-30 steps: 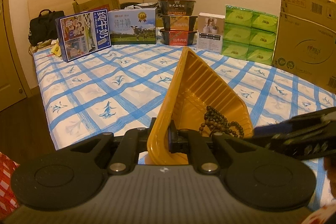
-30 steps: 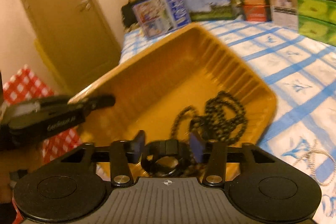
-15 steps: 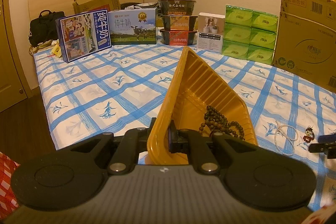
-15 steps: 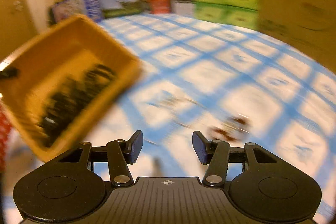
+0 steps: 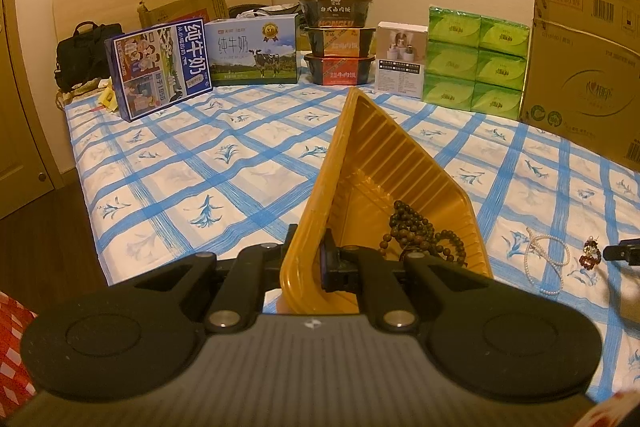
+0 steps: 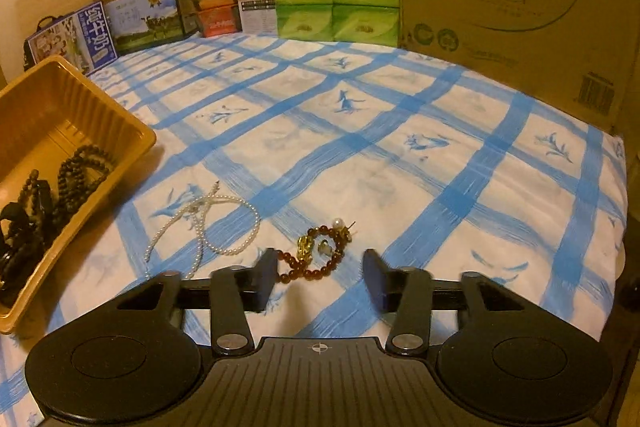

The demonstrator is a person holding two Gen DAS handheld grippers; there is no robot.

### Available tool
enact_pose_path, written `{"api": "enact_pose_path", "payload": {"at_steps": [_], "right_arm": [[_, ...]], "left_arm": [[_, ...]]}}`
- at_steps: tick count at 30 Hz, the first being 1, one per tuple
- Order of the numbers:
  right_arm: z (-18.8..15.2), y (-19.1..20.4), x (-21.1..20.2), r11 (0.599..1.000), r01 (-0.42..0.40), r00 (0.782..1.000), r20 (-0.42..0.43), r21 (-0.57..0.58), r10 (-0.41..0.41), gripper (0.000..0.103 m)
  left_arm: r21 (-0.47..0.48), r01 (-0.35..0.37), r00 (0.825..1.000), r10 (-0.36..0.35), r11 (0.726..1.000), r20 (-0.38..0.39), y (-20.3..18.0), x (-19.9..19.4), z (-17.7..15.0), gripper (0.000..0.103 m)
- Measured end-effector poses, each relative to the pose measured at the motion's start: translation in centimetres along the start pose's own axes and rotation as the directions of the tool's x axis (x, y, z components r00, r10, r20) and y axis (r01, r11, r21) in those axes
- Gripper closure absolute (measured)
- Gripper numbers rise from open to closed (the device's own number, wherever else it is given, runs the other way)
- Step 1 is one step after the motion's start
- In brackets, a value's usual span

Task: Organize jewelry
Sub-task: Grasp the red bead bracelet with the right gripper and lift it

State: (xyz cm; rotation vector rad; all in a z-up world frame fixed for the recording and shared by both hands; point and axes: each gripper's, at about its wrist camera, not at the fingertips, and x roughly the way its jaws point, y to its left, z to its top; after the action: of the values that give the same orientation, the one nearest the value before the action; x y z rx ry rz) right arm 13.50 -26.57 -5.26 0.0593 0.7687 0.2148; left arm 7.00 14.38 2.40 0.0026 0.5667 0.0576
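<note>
left gripper: clamped on the near wall of the yellow tray, holding it tilted with its far rim up
tray contents: dark wooden beads piled at the low end
right gripper: jaws wide, empty, low over the bed
target (my read): red bead bracelet with gold charm, lying flat on the bedsheet
key relation: bracelet sits just ahead of the right gripper and a bit left of centre, its near end touching or just beside the left finger; long axis runs diagonally, near-left to far-right
pearl necklace: further left, between bracelet and tray
nearer hand: right; left is busy with the tray
next move: small push forward and left, then close
</note>
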Motion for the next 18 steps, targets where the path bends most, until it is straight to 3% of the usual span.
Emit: {"api": "enact_pose_path", "payload": {"at_steps": [3,12,15,18], "right_arm": [[0.2,0.0,1.0,1.0,0.009,1.0,-0.007,-0.011,-0.009,0.075],[0.0,-0.2,3.5,0.999,0.047,0.997,-0.061,-0.004,-0.048,0.077],[-0.2,0.0,3.3,0.999,0.031,0.998,-0.063,-0.008,-0.031,0.098],[-0.4,0.5,2.8,0.999,0.021,0.998,-0.066,-0.031,-0.023,0.099]], "left_arm": [[-0.001,0.0,1.0,0.0,1.0,0.0,-0.1,0.0,0.1,0.096],[-0.001,-0.001,1.0,0.001,1.0,0.001,-0.1,0.0,0.0,0.096],[-0.001,0.0,1.0,0.0,1.0,0.0,-0.1,0.0,0.1,0.096],[0.001,-0.001,1.0,0.001,1.0,0.0,-0.1,0.0,0.1,0.095]]}}
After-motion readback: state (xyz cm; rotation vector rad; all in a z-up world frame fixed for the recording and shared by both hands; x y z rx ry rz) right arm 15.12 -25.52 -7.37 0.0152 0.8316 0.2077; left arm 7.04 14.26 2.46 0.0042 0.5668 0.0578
